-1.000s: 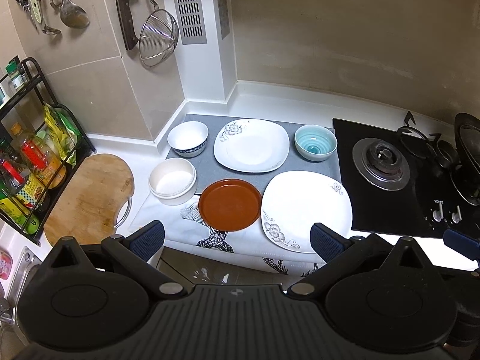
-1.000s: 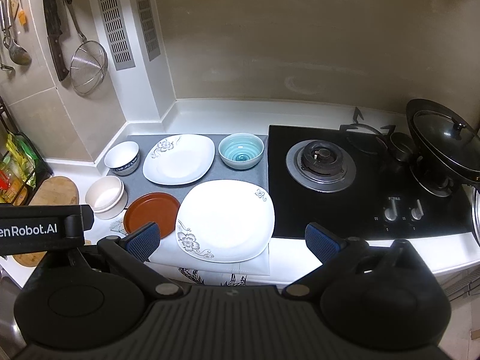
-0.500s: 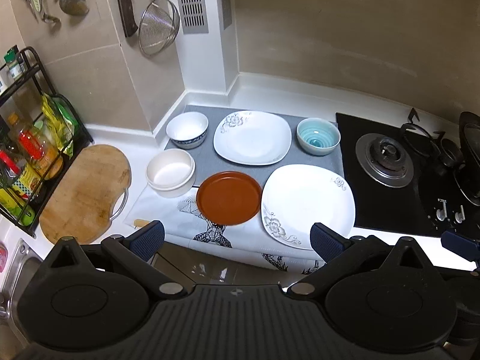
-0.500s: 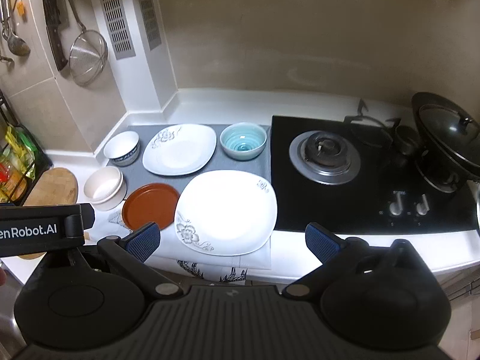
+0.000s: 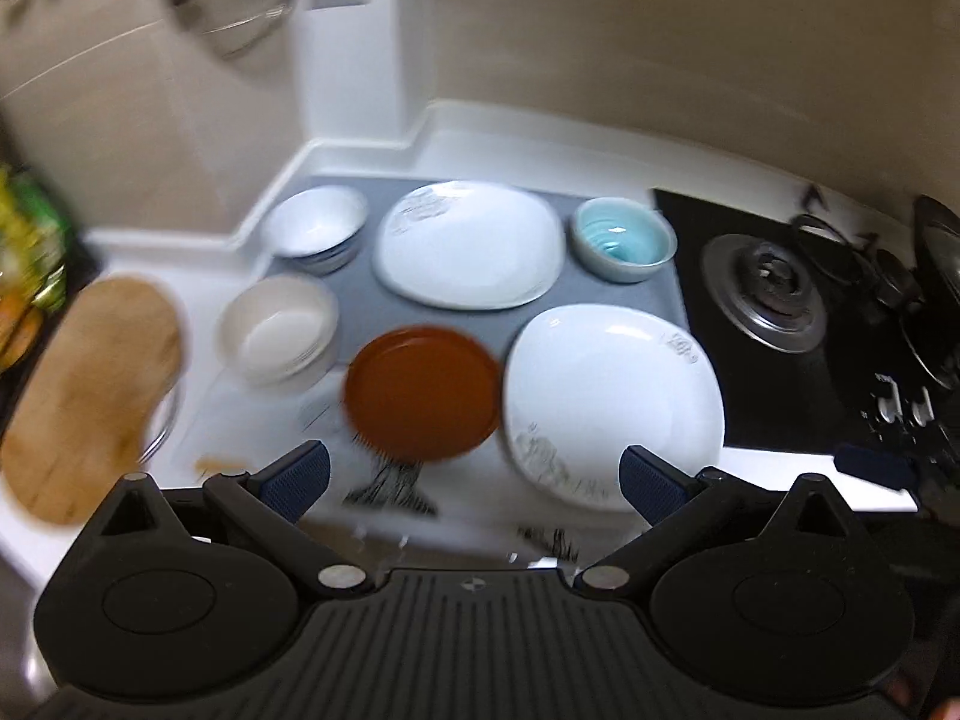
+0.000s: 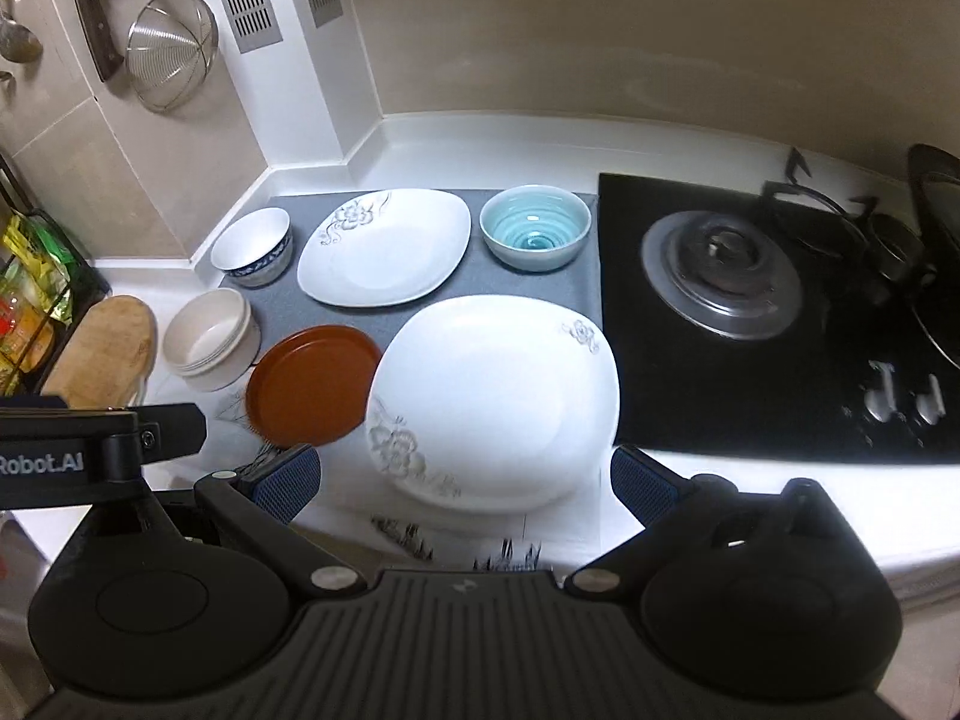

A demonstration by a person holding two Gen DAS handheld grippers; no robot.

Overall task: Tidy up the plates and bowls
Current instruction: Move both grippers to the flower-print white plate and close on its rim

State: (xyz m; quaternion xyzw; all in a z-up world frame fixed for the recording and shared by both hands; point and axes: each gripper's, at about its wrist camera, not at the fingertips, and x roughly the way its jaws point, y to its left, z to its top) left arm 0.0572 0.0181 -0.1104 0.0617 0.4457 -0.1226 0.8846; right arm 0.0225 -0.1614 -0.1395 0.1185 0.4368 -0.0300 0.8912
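On the counter lie two white square plates with flower prints, a near one (image 6: 498, 396) (image 5: 612, 402) and a far one (image 6: 384, 246) (image 5: 468, 243). A brown round plate (image 6: 312, 384) (image 5: 423, 393) sits left of the near plate. A teal bowl (image 6: 534, 234) (image 5: 621, 240), a white bowl with a blue rim (image 6: 252, 246) (image 5: 315, 228) and a cream bowl (image 6: 210, 339) (image 5: 279, 327) stand around them. My left gripper (image 5: 474, 480) is open, above the counter's front edge, near the brown plate. My right gripper (image 6: 465, 480) is open over the near white plate's front edge. Neither holds anything.
A black gas hob (image 6: 774, 312) with a lidded pan (image 6: 936, 252) fills the right side. A wooden cutting board (image 6: 102, 348) and a rack of bottles (image 6: 30, 294) stand at the left. A strainer (image 6: 171, 54) and utensils hang on the wall. A grey mat (image 6: 534, 282) lies under the far dishes.
Both grippers have moved forward and down toward the dishes, which look larger now. The left wrist view is blurred by motion. Both stay open and no dish has moved.
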